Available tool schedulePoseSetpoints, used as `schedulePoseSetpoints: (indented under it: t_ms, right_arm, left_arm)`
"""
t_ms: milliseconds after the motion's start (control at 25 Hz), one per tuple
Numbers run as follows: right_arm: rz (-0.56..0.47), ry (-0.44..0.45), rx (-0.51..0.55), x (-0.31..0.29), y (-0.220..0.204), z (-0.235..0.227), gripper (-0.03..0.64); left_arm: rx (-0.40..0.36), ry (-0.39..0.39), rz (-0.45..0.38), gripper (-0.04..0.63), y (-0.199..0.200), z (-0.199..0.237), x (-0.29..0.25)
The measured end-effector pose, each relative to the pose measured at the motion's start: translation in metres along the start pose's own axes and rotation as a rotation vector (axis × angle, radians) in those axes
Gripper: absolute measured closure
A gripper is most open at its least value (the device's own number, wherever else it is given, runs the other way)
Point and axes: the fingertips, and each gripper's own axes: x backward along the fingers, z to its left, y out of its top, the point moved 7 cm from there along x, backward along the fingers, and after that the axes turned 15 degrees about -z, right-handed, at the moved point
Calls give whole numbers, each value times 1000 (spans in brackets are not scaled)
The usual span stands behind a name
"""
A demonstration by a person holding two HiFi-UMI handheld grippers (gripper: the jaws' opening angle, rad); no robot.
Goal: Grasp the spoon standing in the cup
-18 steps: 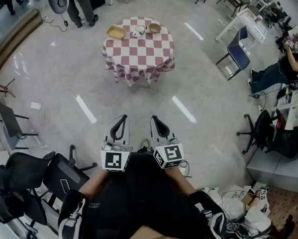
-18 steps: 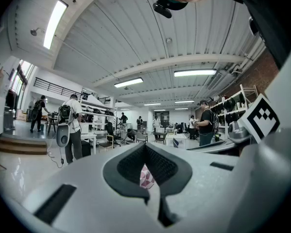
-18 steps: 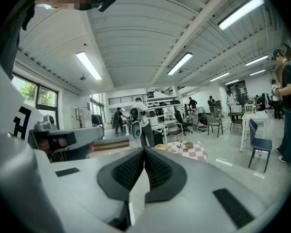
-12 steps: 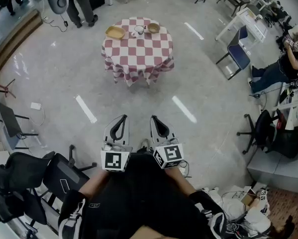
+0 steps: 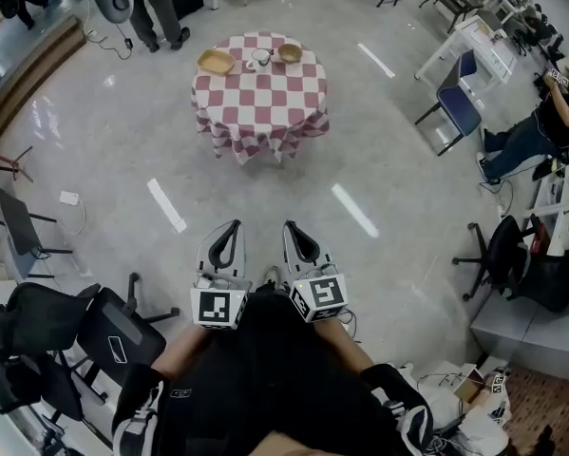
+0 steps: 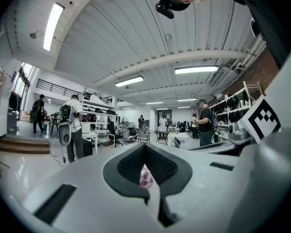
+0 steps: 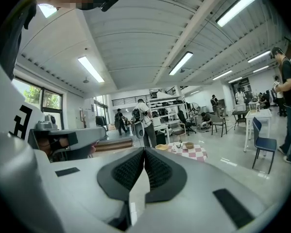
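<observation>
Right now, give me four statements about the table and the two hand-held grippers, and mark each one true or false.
1. The cup stands on the checkered table. True.
2. The left hand-held gripper is shut on the spoon. False: its jaws are together on nothing, close to the person's body and far from the table.
3. The right hand-held gripper has its jaws together. True.
4. The cup is the only thing on the table. False: a pale bowl and a darker bowl flank it.
</observation>
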Motion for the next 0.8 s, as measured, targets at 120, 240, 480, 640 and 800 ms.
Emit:
schedulePoseSetpoints:
  t_ms: [120, 240, 480, 640, 800]
  right_arm:
    - [6, 31, -5, 3, -2, -12, 591]
    - [12, 59, -4, 2, -7, -24, 591]
    - [30, 70, -35, -11, -19, -42, 591]
    - [48, 68, -33, -30, -26, -52, 591]
    - [50, 52, -24, -63, -28, -65, 591]
  left_arm:
    - [-8, 20, -11, 588, -2, -11, -1]
    - [-15, 58, -2, 588, -6, -16, 1]
    - [-13, 92, 33, 588, -24, -13, -9]
    - [-3, 81, 27, 588, -32, -5, -32]
    - [8, 69, 22, 588, -42, 19, -66]
